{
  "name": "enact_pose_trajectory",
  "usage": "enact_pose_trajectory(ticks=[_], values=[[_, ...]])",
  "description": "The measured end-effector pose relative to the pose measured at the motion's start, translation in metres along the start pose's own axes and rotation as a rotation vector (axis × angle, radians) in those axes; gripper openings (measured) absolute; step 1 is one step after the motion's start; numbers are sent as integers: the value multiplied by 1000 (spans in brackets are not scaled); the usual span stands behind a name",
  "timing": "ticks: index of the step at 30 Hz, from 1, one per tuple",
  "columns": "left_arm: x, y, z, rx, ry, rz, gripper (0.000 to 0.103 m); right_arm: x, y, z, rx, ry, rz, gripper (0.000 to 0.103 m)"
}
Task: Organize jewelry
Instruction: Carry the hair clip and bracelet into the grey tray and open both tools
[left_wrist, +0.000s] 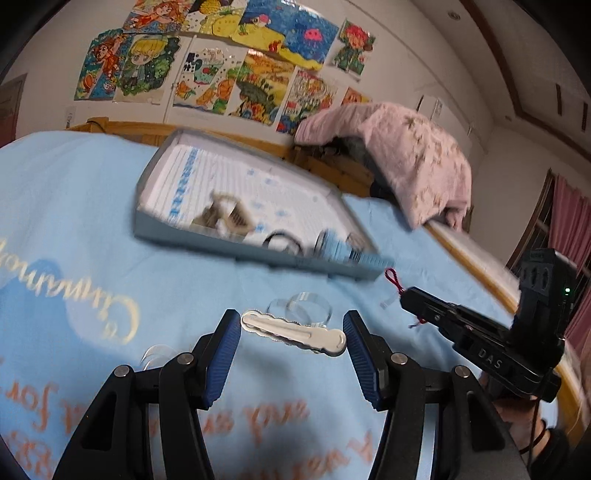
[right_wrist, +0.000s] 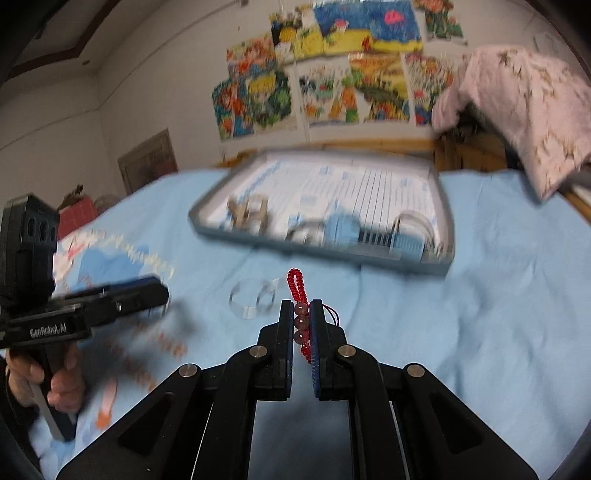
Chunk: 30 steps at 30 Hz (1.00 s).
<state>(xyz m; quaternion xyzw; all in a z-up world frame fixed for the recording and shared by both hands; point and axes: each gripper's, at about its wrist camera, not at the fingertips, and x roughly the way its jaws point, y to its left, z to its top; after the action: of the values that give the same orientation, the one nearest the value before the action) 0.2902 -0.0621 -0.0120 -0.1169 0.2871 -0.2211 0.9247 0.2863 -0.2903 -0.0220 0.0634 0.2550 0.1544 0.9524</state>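
Note:
My left gripper (left_wrist: 291, 318) is shut on a silver hair clip (left_wrist: 295, 332), which spans lengthwise between the blue pads (left_wrist: 225, 339) just above the blanket. In the right wrist view my right gripper (right_wrist: 301, 304) is shut on a red beaded bracelet (right_wrist: 295, 284), its beads pinched between the pads and its cord loop sticking out ahead. The left wrist view shows the right gripper (left_wrist: 405, 295) at the right with the red cord (left_wrist: 392, 277) at its tip. Beyond both lies a grey tray (left_wrist: 221, 240) (right_wrist: 314, 254) with a lined white bottom and several pieces inside.
Clear plastic rings (left_wrist: 299, 302) (right_wrist: 251, 299) lie on the light blue blanket (left_wrist: 92, 206) between the grippers and the tray. A pink quilt (left_wrist: 406, 155) (right_wrist: 517, 110) hangs over the wooden bed frame (left_wrist: 472, 254) at the right. Drawings cover the wall behind.

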Motion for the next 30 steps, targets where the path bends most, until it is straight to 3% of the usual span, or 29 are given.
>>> enact_pose_trajectory(ticks=[4,9,14,20,30], values=[[19,-5,29,-3,-42,-14,55,0,-17,27,66,-95,12,8],[58,-14,63,49,-65,27,55,19,-47,58,61,-141,-39,8],[100,-14,77,44,-31,60,55,48,-80,70,87,-115,-101,8],[130,-20,79,82,21,112,55,80,-110,67,170,-77,-93,8],[142,-21,77,57,37,140,56,104,-111,53,187,-6,-111,8]])
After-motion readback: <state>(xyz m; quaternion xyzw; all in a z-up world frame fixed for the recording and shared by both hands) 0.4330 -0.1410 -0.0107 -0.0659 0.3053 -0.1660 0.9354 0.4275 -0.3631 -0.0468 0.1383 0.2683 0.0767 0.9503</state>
